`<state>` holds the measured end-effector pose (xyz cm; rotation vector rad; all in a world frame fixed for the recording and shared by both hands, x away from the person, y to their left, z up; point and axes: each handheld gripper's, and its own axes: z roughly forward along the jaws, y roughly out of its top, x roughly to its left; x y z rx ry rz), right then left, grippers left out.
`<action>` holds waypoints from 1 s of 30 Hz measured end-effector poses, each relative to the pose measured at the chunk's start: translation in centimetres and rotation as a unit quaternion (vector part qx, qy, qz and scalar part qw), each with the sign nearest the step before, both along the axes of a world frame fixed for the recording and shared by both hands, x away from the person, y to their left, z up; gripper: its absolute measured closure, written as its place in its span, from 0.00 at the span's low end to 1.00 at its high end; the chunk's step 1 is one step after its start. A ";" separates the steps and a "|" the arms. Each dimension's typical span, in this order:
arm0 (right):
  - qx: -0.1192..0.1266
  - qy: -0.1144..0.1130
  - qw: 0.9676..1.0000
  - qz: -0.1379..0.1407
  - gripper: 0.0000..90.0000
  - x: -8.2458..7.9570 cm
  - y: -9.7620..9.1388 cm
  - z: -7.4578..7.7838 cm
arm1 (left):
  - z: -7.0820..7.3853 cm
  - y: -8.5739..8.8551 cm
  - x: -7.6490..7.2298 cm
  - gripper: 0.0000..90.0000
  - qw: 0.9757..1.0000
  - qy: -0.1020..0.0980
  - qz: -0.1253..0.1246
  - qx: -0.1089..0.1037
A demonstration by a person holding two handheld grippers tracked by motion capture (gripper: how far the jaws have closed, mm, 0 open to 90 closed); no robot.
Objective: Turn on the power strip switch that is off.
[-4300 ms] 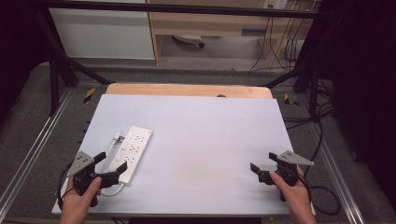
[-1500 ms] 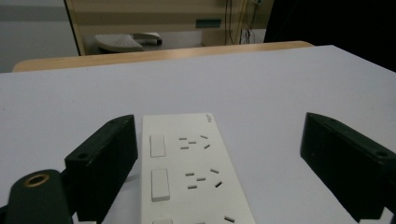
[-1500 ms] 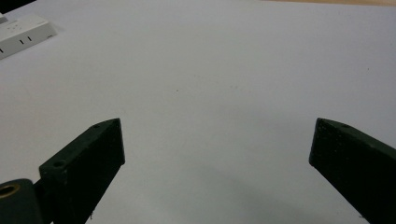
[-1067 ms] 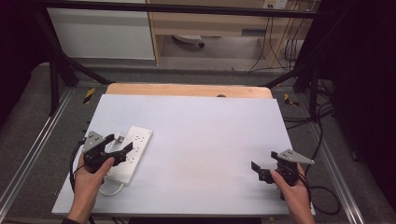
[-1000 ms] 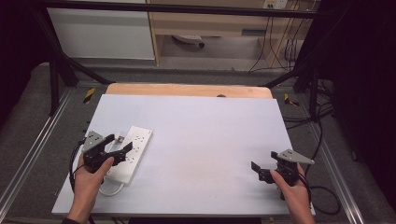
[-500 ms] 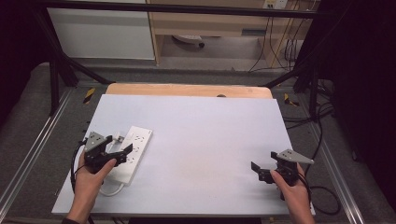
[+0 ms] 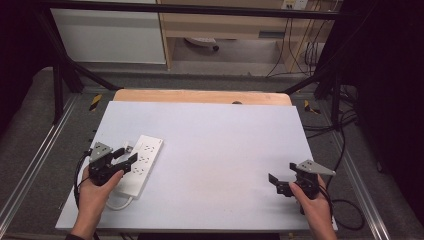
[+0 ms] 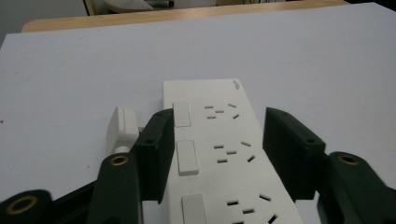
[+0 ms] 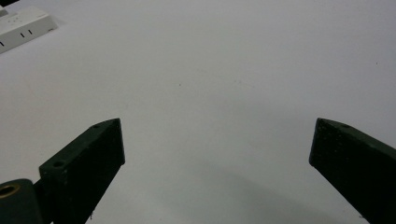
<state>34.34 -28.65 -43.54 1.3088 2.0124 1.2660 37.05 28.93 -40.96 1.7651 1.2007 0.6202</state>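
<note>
The white power strip [image 7: 142, 163] lies flat near the left edge of the white table [image 7: 225, 150]. The left gripper [image 8: 217, 149] has just been closing its jaws around the strip's near part; whether both pads already press its sides, I cannot tell. The right gripper [image 7: 280, 182] waits well apart at the near right, jaws spread wide over bare table.

You look down from high above the near table [image 7: 215, 150] edge toward 12 o'clock, while your two gripper cameras sit low and close, and all three see the white power strip [image 7: 142, 162] at 9 o'clock.
</note>
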 end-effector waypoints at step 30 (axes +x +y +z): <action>-0.001 0.005 1.000 0.000 0.04 0.1 0.1 -0.1 | -1.7 1.1 1.6 1.00 0.999 0.053 -0.004 0.000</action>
